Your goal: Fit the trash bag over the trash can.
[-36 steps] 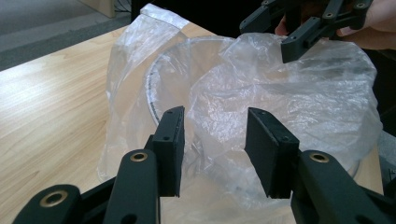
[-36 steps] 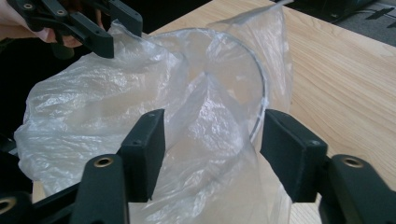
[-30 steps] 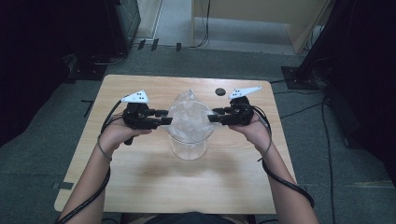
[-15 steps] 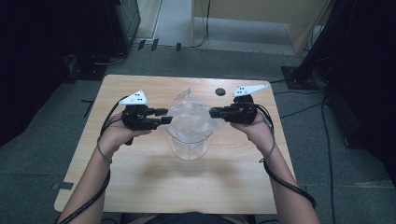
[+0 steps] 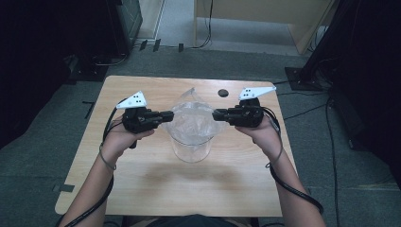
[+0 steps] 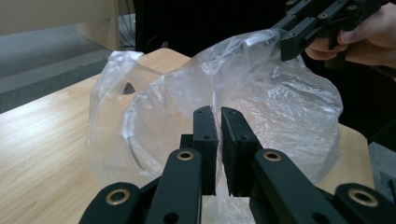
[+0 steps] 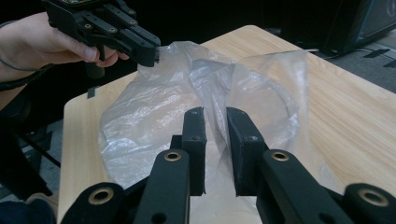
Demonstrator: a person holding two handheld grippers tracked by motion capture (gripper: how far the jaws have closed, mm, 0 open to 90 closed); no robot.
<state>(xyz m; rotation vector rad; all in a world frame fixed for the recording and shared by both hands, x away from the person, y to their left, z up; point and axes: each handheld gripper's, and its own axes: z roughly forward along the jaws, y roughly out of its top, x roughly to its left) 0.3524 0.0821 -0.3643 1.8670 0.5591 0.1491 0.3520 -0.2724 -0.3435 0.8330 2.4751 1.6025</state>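
While the crinkled clear plastic bag [image 5: 191,120] is being draped over the mouth of a clear glass jar [image 5: 191,149] at the middle of the pale wooden table [image 5: 142,189], its left edge is being pinched by the left gripper [image 5: 166,116], whose jaws have just been closing on the film. Its right edge is being gripped by the right gripper [image 5: 216,114], jaws narrowed onto the plastic, and the bag is being held taut between both.

Wooden table [image 5: 142,189]; small black disc [image 5: 222,92] near far edge; grey carpet floor [image 5: 42,156].
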